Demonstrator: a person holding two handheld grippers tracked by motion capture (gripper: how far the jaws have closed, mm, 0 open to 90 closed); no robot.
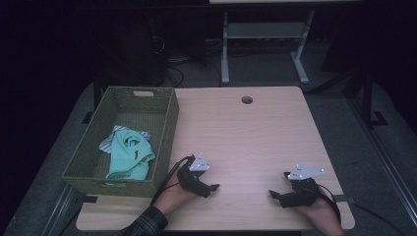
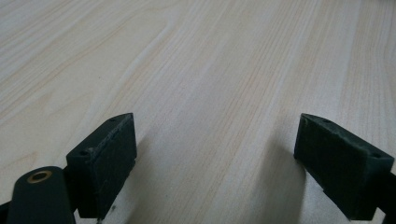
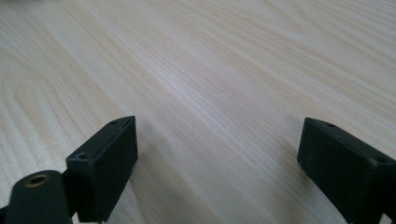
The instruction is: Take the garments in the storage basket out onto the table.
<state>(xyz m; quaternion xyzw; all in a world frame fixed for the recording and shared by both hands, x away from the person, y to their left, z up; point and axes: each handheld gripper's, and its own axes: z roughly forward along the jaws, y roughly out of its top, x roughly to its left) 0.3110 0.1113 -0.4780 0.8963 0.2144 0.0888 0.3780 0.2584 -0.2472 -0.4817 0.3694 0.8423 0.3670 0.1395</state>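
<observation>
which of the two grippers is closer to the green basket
The left gripper, by the basket holding the mint garment; the right gripper sits toward the table's opposite side.

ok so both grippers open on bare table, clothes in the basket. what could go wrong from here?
1. The green basket has tall walls; the left gripper reaching in from the side could catch the rim and shove or tip it.
2. The mint garment lies over a striped cloth, so one grab may drag both out.
3. The basket's near corner looks to overhang the table edge; a hard pull might slide it off.
</observation>
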